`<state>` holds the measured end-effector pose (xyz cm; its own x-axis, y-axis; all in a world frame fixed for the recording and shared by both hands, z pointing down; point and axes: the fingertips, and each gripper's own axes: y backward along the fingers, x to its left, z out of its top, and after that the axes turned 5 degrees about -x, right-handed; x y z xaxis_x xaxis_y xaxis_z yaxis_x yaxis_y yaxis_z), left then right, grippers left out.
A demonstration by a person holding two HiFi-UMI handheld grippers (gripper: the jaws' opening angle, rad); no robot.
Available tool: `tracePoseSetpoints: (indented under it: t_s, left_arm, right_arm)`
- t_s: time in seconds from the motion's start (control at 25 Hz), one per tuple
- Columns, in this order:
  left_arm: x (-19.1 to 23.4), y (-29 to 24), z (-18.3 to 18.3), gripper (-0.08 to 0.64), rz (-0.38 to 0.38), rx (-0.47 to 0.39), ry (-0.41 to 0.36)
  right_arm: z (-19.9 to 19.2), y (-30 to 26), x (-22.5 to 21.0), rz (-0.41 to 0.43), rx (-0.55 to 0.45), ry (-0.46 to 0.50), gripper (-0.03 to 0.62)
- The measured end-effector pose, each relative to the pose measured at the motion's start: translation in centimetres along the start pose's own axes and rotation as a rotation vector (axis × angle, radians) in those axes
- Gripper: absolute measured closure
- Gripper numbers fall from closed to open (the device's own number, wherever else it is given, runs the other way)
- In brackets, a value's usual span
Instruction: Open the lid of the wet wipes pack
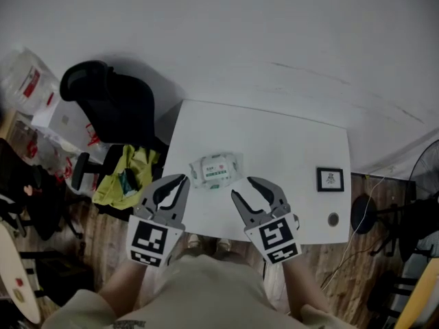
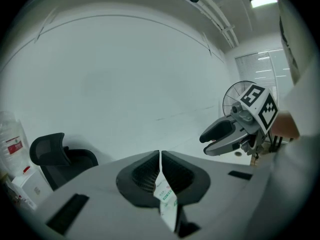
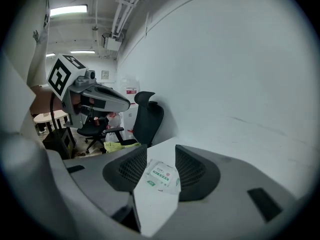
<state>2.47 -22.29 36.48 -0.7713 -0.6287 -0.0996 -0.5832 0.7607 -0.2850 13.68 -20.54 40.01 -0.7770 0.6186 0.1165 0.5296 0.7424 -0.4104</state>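
Observation:
The wet wipes pack [image 1: 216,170] is white with a green label and lies flat on the white table [image 1: 281,142], its lid down. My left gripper [image 1: 182,179] hovers just left of the pack with its jaws shut on nothing. Through the thin slit of the left gripper [image 2: 160,156] a strip of the pack [image 2: 165,196] shows below. My right gripper [image 1: 242,186] is open, a little to the right of and nearer than the pack. In the right gripper view the pack [image 3: 162,176] lies beyond the spread jaws of the right gripper [image 3: 160,152], apart from them.
A black office chair [image 1: 110,101] stands left of the table, with a yellow-green cloth [image 1: 127,177] on a second seat. A small black-framed picture [image 1: 330,179] and a small round object [image 1: 333,218] sit near the table's right edge. A fan [image 1: 425,163] stands far right.

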Motion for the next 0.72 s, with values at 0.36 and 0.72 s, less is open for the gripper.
tracePoseSetpoints:
  t_s: [0.36,0.72]
  left_arm:
    - [1.6,-3.9,-6.5,0.528,-0.053,0.117,0.017]
    - [2.1,-6.9,-13.9,0.528,-0.105,0.25,0.041]
  right_arm:
    - [-4.5,-5.8,0.1,0.011,0.175,0.145,0.4]
    - [-11.7,-11.7,1.1,0.078,0.318,0.125,0.4]
